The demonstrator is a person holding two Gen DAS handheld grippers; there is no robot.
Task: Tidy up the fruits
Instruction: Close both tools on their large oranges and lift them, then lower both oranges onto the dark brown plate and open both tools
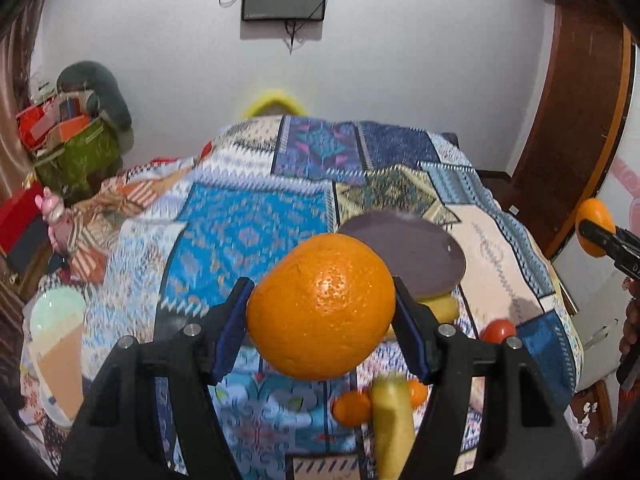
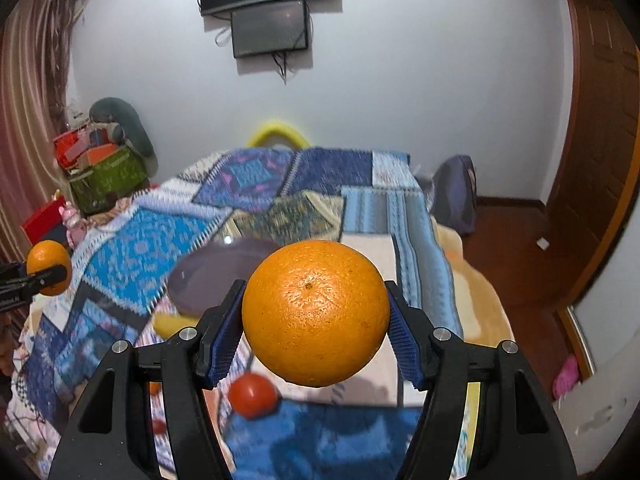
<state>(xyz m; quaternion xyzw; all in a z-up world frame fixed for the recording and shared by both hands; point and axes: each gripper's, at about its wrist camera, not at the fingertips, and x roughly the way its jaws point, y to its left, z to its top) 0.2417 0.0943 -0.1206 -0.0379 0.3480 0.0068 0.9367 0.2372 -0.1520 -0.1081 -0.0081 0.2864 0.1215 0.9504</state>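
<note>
My left gripper (image 1: 320, 312) is shut on a large orange (image 1: 320, 306), held in the air above the bed. My right gripper (image 2: 314, 314) is shut on a second orange (image 2: 316, 312), also lifted. Each held orange shows in the other view: the right one (image 1: 595, 222) at the far right, the left one (image 2: 49, 267) at the far left. A dark purple plate (image 1: 416, 254) (image 2: 218, 276) lies on the patterned blanket beyond both. A banana (image 1: 392, 428), small oranges (image 1: 352, 408), a red tomato (image 1: 498, 330) (image 2: 253, 394) and a yellow fruit (image 2: 172, 322) lie near the plate.
The patchwork blanket (image 1: 248, 232) covers the bed. A yellow cushion (image 2: 278, 134) sits at the far end by the white wall. Boxes and a green bag (image 1: 80, 152) pile up at the left. An ice-cream shaped pillow (image 1: 56, 344) lies at the left edge. A wooden door (image 2: 600, 140) stands right.
</note>
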